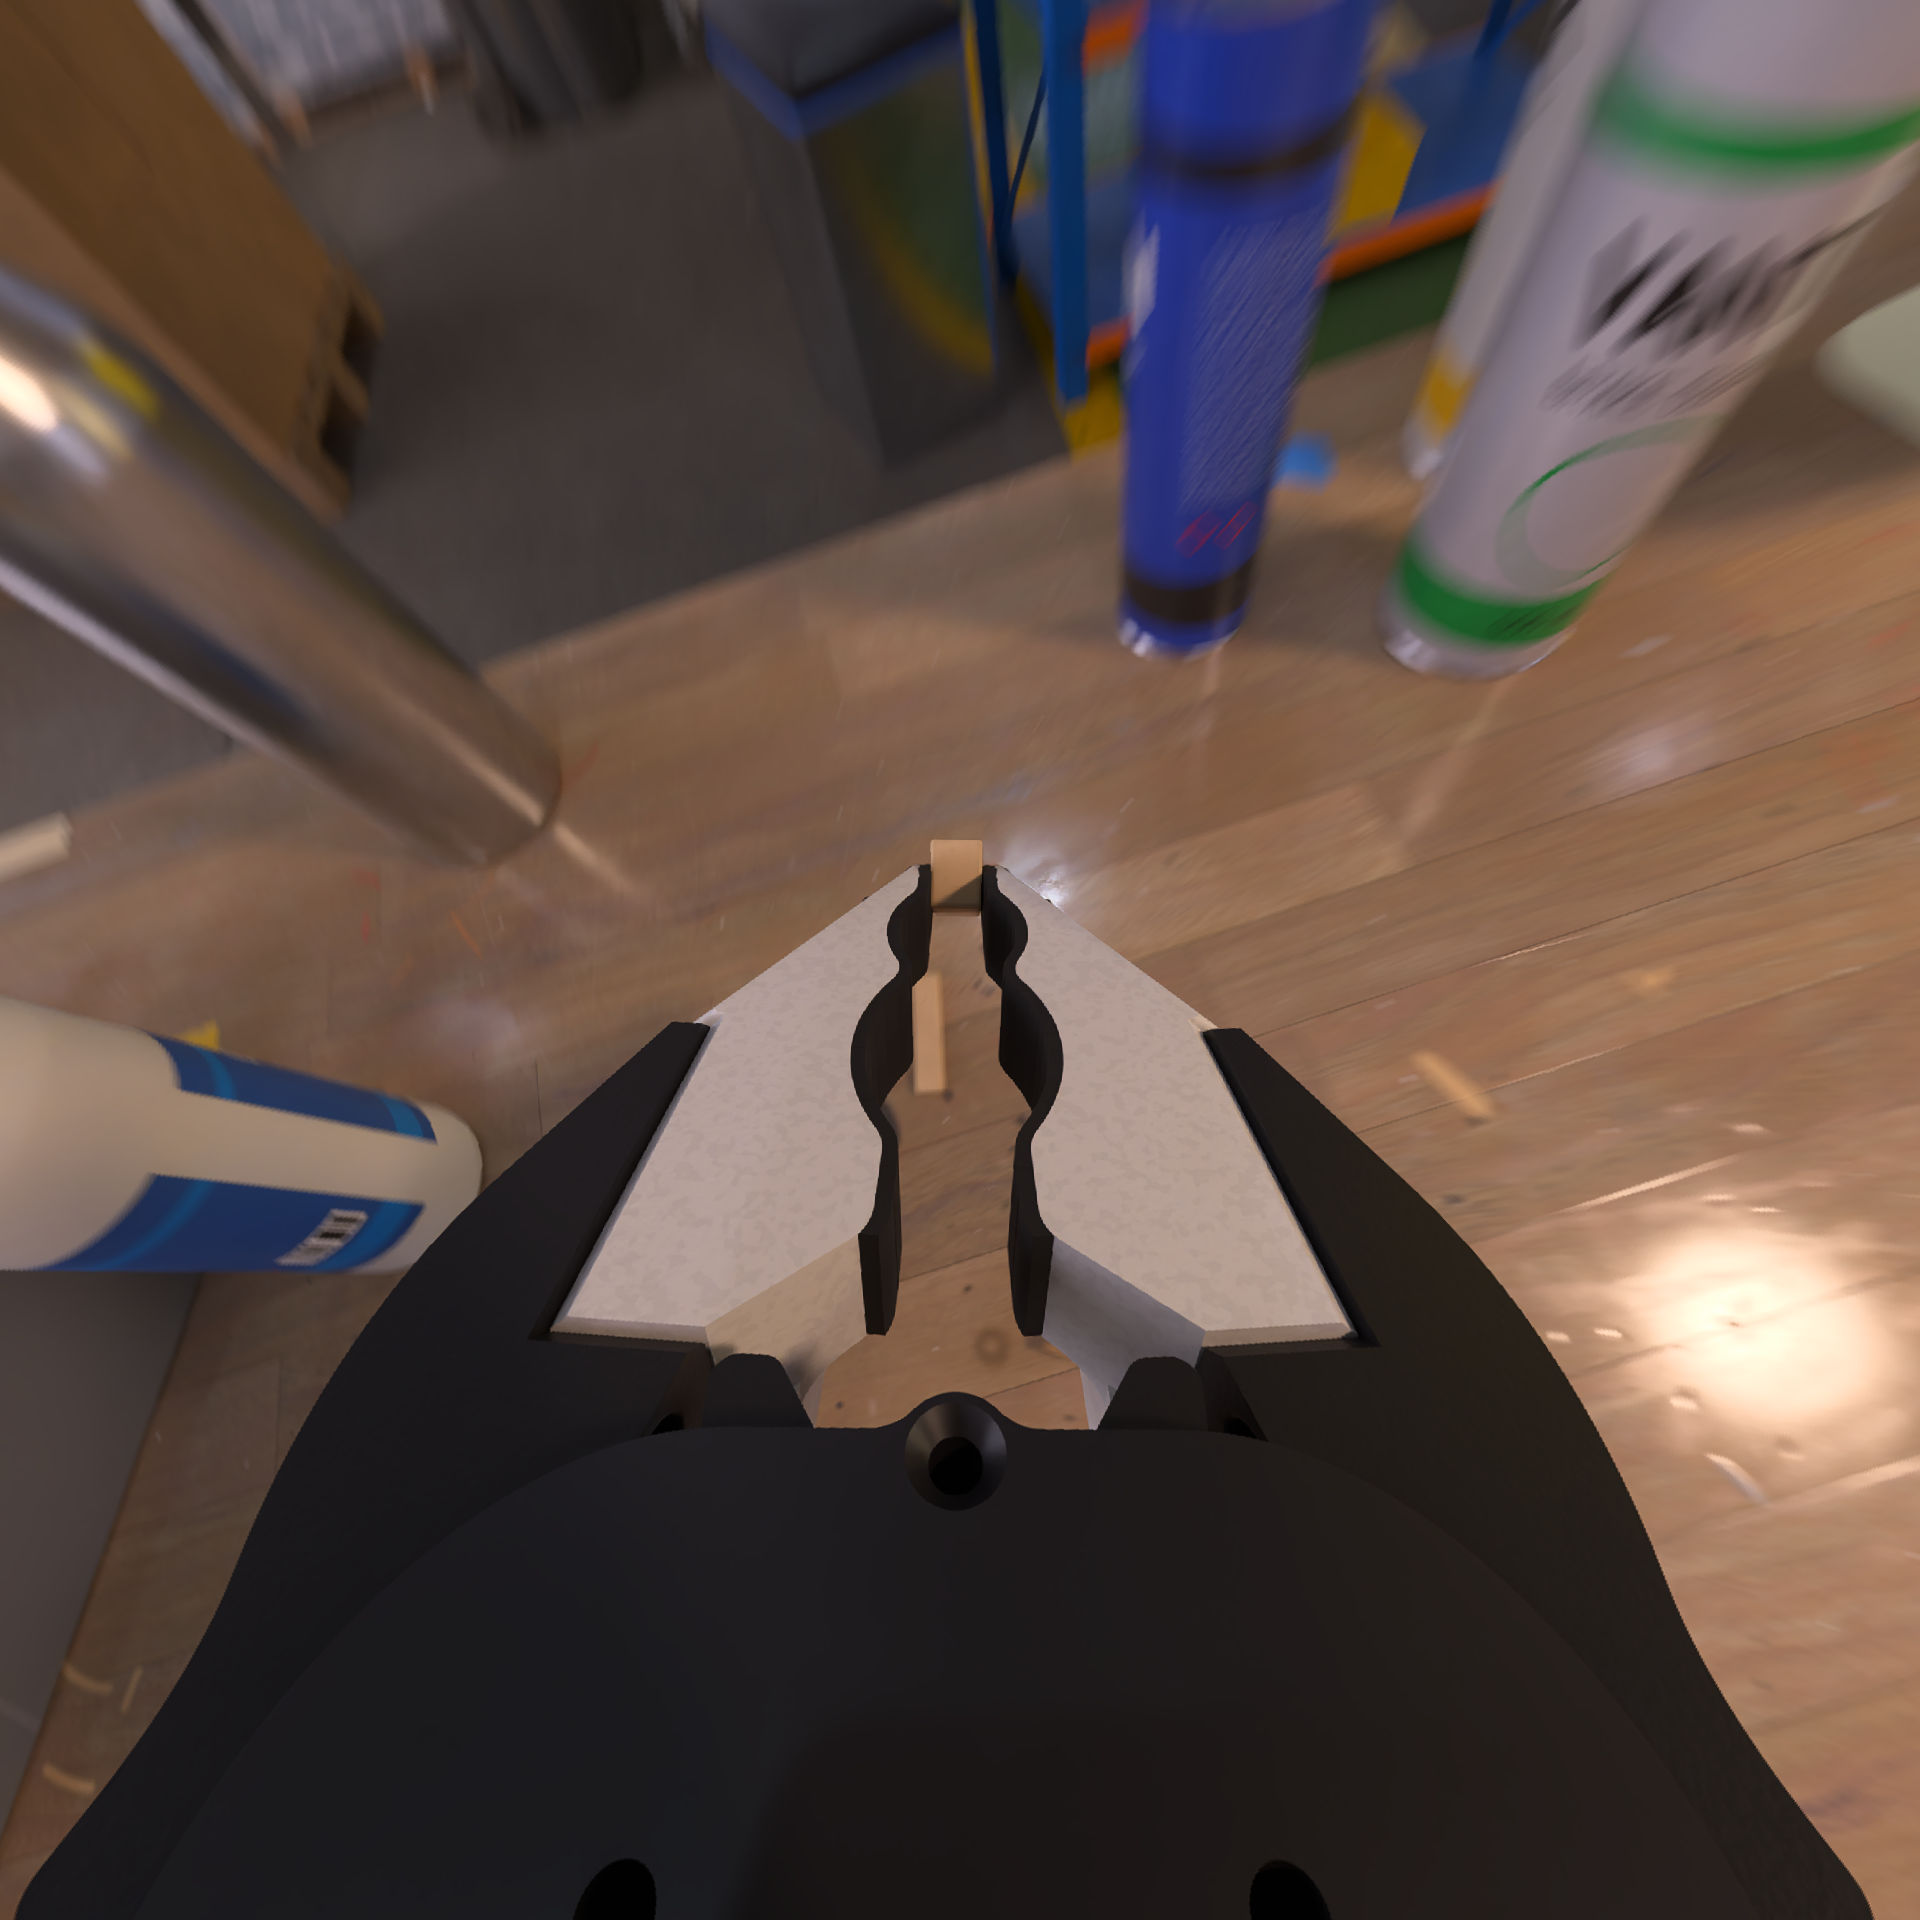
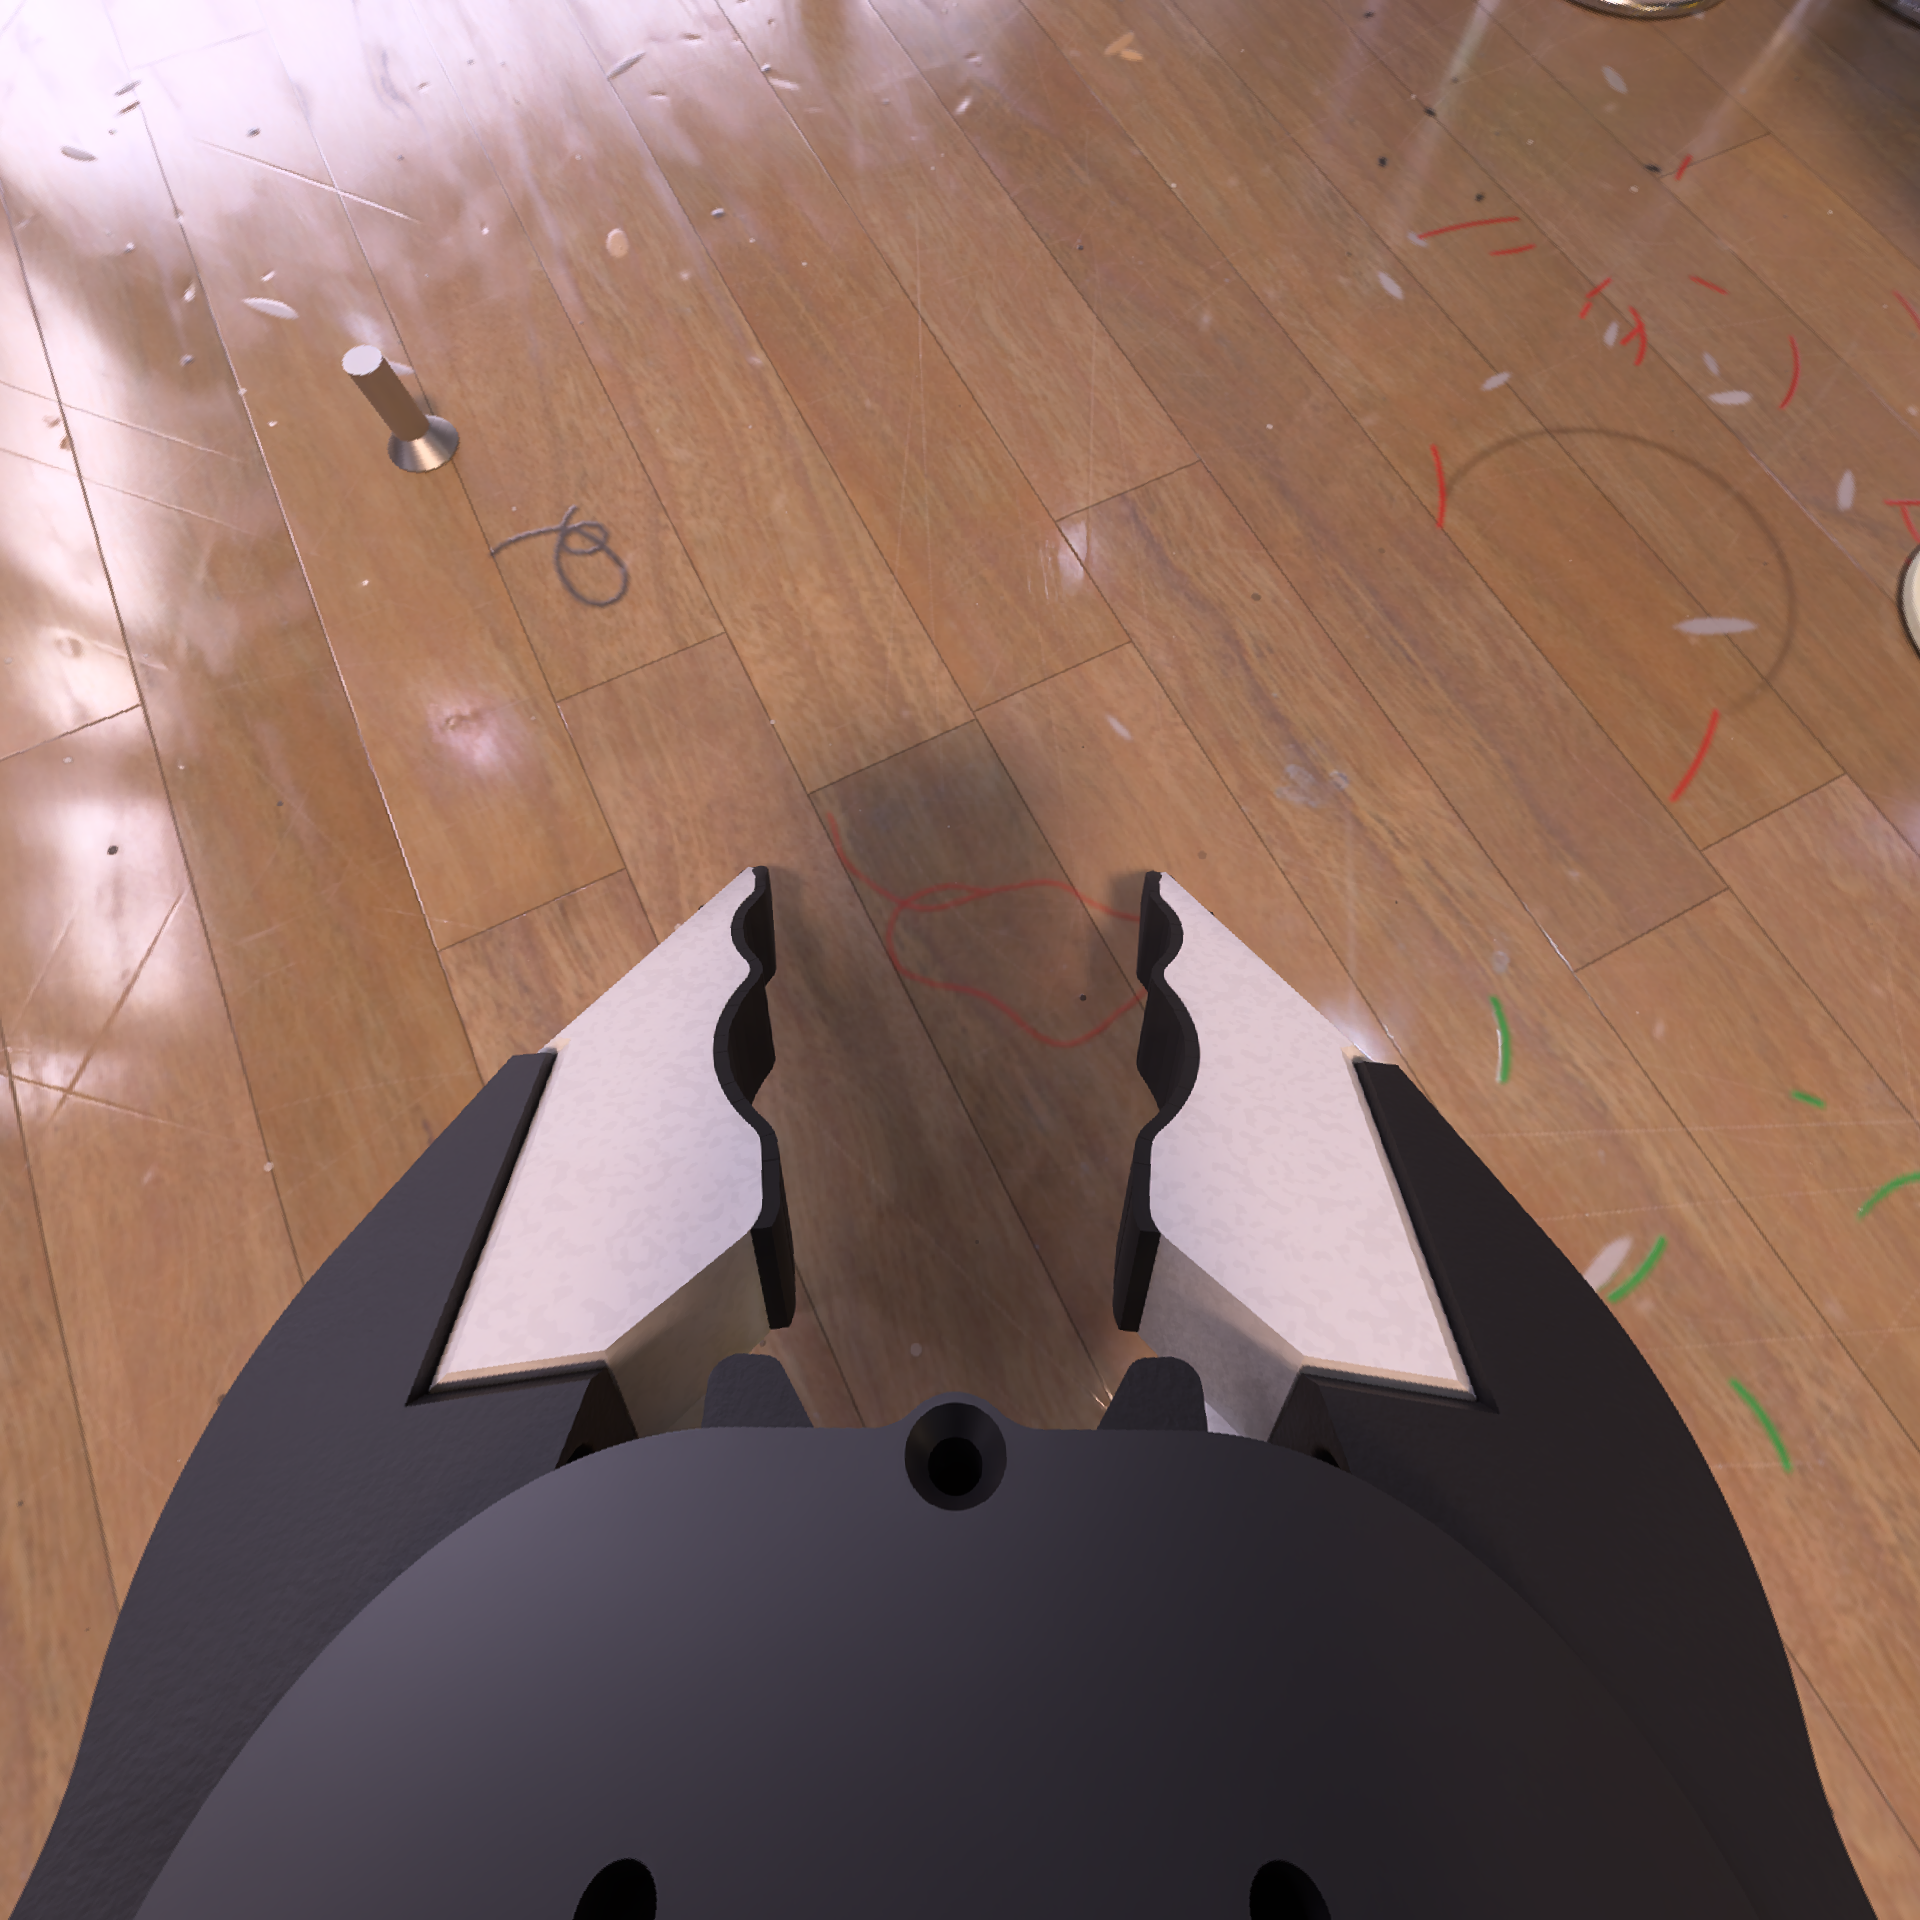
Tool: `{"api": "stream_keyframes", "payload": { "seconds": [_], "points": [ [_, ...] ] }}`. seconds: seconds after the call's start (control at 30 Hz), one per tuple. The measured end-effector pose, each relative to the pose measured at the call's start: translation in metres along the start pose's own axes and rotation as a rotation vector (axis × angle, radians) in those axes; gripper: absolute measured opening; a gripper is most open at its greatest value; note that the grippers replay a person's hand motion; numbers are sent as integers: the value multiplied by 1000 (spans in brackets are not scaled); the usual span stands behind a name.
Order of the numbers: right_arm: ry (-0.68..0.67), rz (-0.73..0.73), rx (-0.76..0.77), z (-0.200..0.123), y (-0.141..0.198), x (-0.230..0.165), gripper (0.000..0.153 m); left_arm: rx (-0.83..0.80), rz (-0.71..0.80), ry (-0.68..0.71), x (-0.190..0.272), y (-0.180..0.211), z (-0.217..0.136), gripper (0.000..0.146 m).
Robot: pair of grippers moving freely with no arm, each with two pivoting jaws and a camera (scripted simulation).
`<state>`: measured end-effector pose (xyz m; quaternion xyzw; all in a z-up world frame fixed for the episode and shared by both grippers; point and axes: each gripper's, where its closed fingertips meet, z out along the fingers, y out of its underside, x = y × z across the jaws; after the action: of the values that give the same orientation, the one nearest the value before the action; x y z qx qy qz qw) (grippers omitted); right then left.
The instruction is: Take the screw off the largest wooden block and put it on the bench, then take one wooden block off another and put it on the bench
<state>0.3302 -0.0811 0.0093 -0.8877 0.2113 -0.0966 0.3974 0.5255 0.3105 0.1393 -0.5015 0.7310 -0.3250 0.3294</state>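
Wooden block (image 1: 956, 875), small, pale and square-ended, sits pinched between the tips of the left gripper (image 1: 956, 894), whose white-faced fingers (image 1: 769, 1122) are clenched on it above the scuffed plank-wood surface (image 1: 1351, 1039); a thin pale wooden stick (image 1: 928, 1034) shows in the gap below, though whether it lies on the surface or hangs with the block is hard to say; around stand a shiny metal cylinder (image 1: 239, 582) at left, a white bottle with blue bands (image 1: 208, 1153) lying near it, and, blurred, a blue tube (image 1: 1210, 343) and a white tube with green bands (image 1: 1621, 343) upright farther off.

Right wrist view: the right gripper (image 2: 956, 883) hovers over the surface with its fingers (image 2: 644, 1143) spread wide, grasping nothing; a short metal flat-headed screw (image 2: 395, 410) stands head-down on the surface, well apart at upper left; a red thread loop (image 2: 997, 966) lies between the fingertips; a grey squiggle (image 2: 582, 556) lies near the screw.
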Motion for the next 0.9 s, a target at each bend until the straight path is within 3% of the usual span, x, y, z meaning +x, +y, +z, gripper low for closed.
{"api": "stream_keyframes", "payload": {
  "seconds": [0.13, 0.23, 0.33, 0.43, 0.5, 0.67, 0.8, 0.9],
  "points": [
    [4, -1, 0, 0, 0, 0, 71, 239, 54, 147, 62, -51, -69, 9],
    [13, -10, 3, -1, 0, 0, 73, 255, 139, 325, 129, -52, -100, 9],
    [16, -12, 4, -4, 2, -2, 73, 175, 275, 602, 218, -20, -122, 9],
    [-6, -4, -1, -9, 8, -7, 72, 100, 411, 882, 313, 41, -144, 9],
    [3, -8, 1, -12, 9, -7, 72, 61, 477, 976, 363, 85, -150, 9],
    [10, -31, 8, -13, 9, -9, 69, -29, 403, 931, 422, 146, -137, 8],
    [-15, -14, 2, -12, 10, -10, 67, -81, 429, 802, 425, 161, -122, 9],
    [-20, -11, 1, -12, 10, -10, 67, -87, 420, 792, 428, 163, -120, 8]
  ]
}}
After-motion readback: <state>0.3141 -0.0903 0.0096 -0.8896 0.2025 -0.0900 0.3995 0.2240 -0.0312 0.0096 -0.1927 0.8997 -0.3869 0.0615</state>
